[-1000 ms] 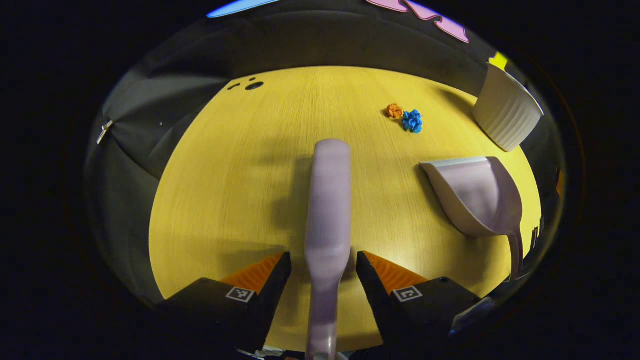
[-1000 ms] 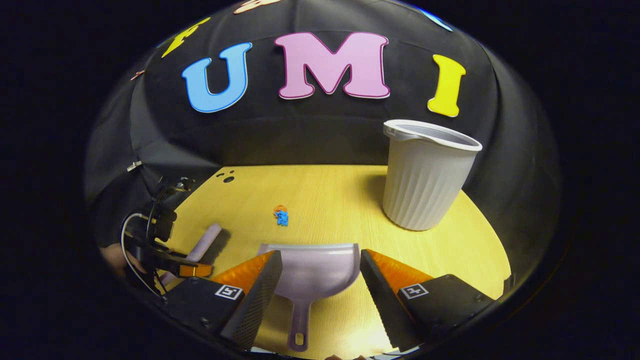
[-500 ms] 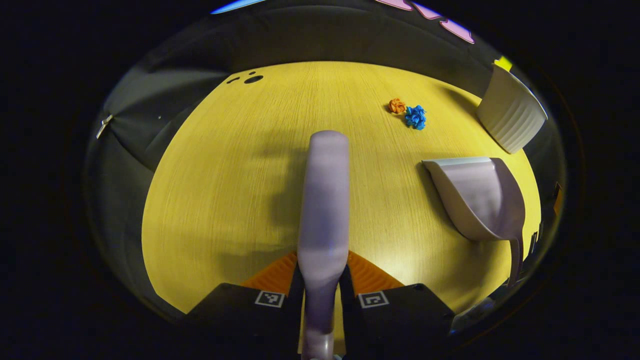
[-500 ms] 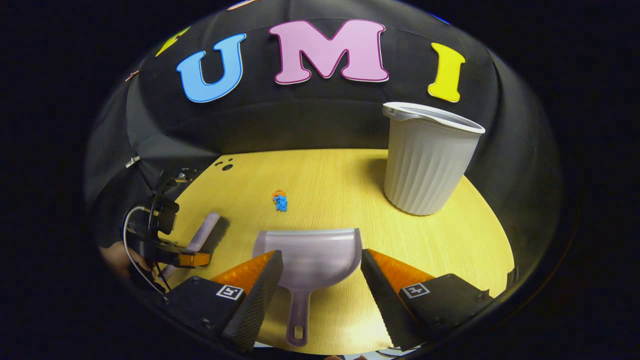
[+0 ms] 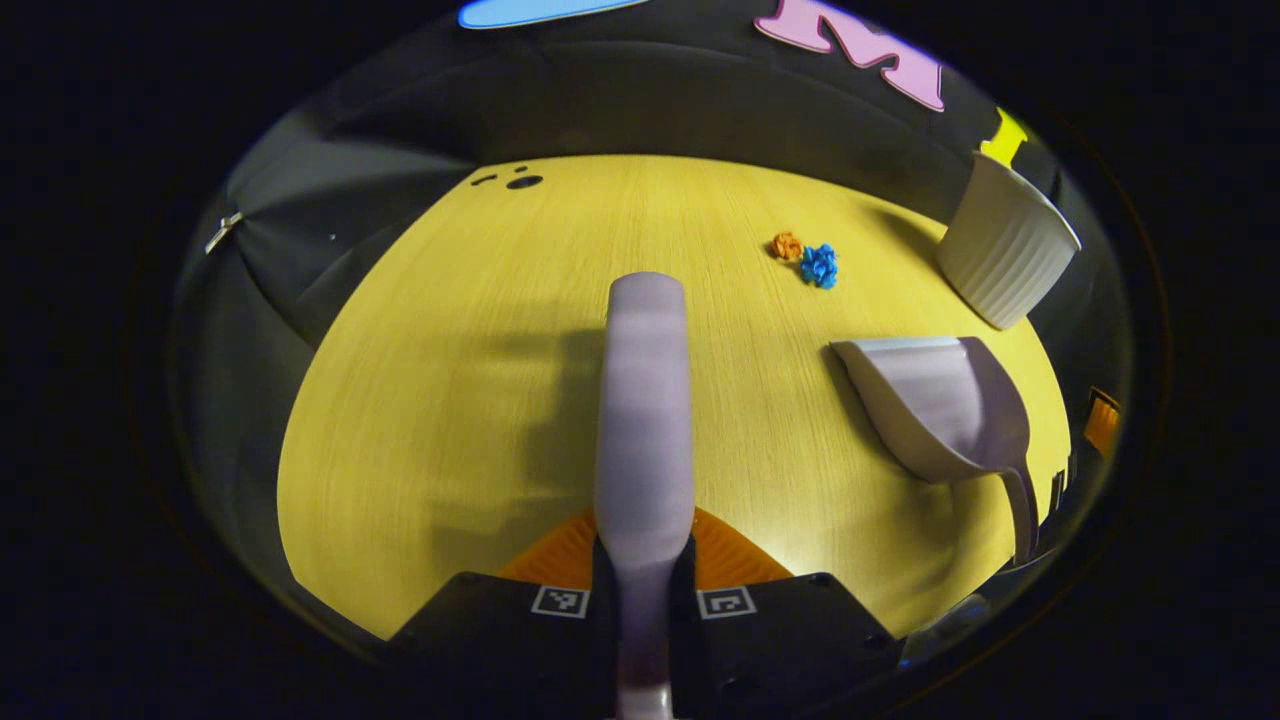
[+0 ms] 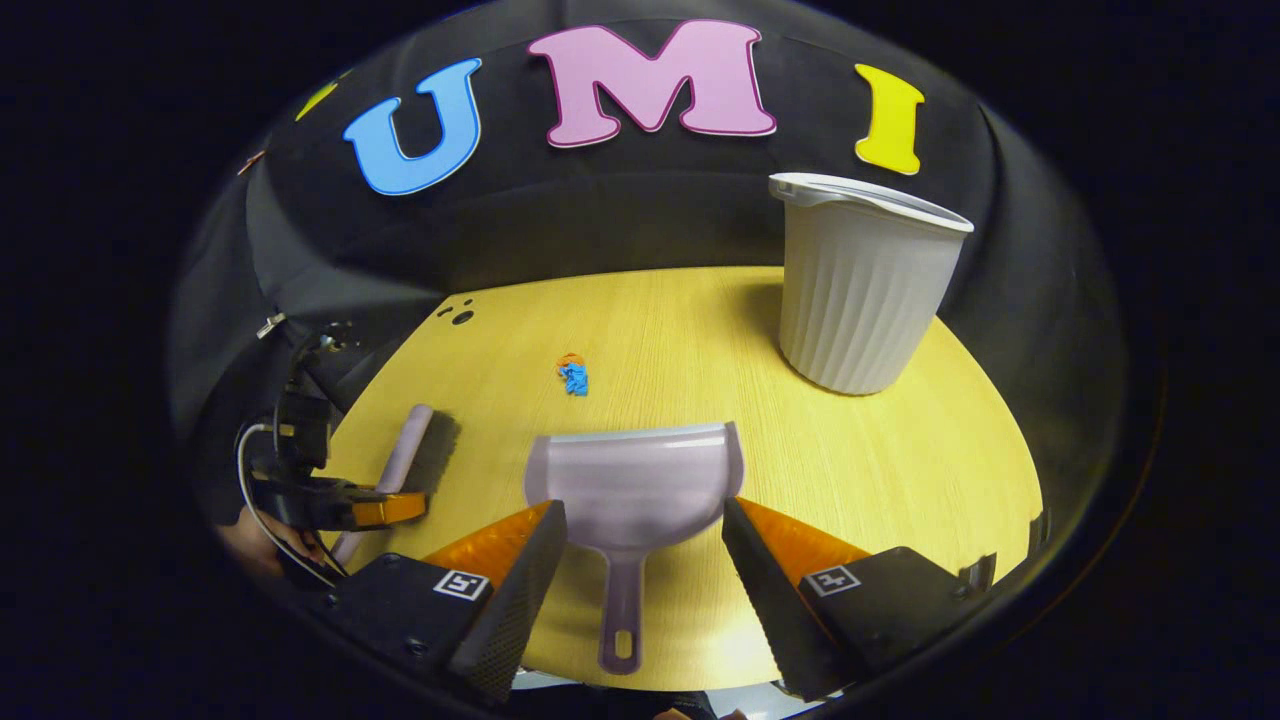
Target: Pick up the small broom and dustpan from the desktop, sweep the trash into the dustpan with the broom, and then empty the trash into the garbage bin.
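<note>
On the desk (image 6: 900, 470) the left gripper (image 5: 643, 575) clamps the broom (image 5: 643, 400). The right gripper (image 6: 640, 570) is wide open around the dustpan (image 6: 632, 490) handle, probably not touching it. Trash (image 6: 574, 375) lies unswept, bin (image 6: 860, 285) behind.

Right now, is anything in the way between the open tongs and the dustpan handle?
Nothing visible is. In the right gripper view the dustpan lies flat on the table, its handle pointing back between the open right tongs. The bin and the paper scraps sit farther off, beyond the pan.
</note>
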